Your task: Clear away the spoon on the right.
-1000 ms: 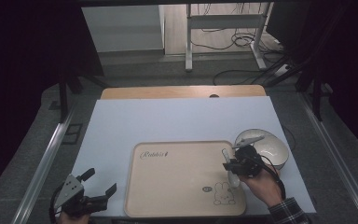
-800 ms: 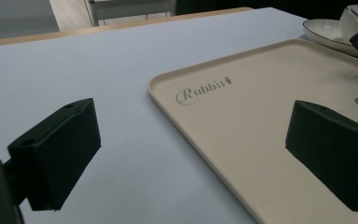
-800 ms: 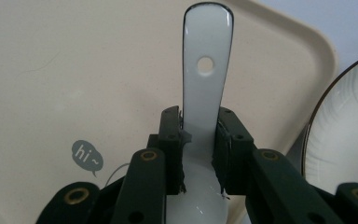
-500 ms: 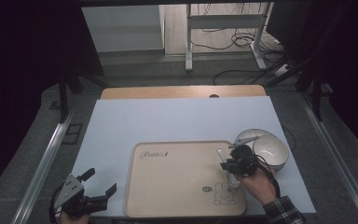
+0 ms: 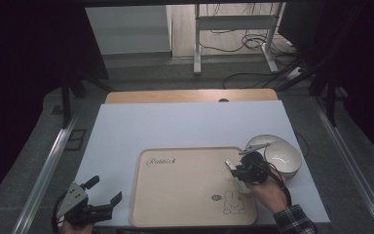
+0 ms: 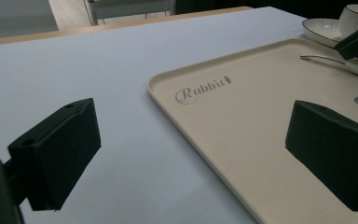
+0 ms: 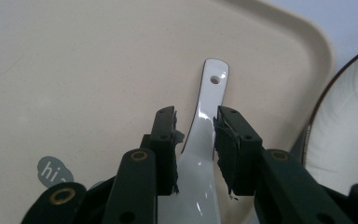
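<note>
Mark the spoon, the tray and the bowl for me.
spoon (image 7: 209,100), right gripper view, on its white handle below the hole.
tray (image 5: 185,187), high view, on its bare beige floor.
bowl (image 5: 285,155), high view, on its white inner wall.

We see the right gripper (image 5: 234,170) over the white spoon (image 5: 237,178) on the tray (image 5: 185,187), jaws just easing apart; left gripper (image 5: 106,194) idle beside it.

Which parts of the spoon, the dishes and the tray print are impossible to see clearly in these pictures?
- Spoon bowl: right gripper view, cut off by the bottom edge and flanked by the right hand-held gripper, whose jaws have just been opening.
- Plate: right gripper view, cut off by the right edge.
- Cup: left gripper view, cut off by the top edge.
- Rabbit drawing on the tray: high view, too small for details.
</note>
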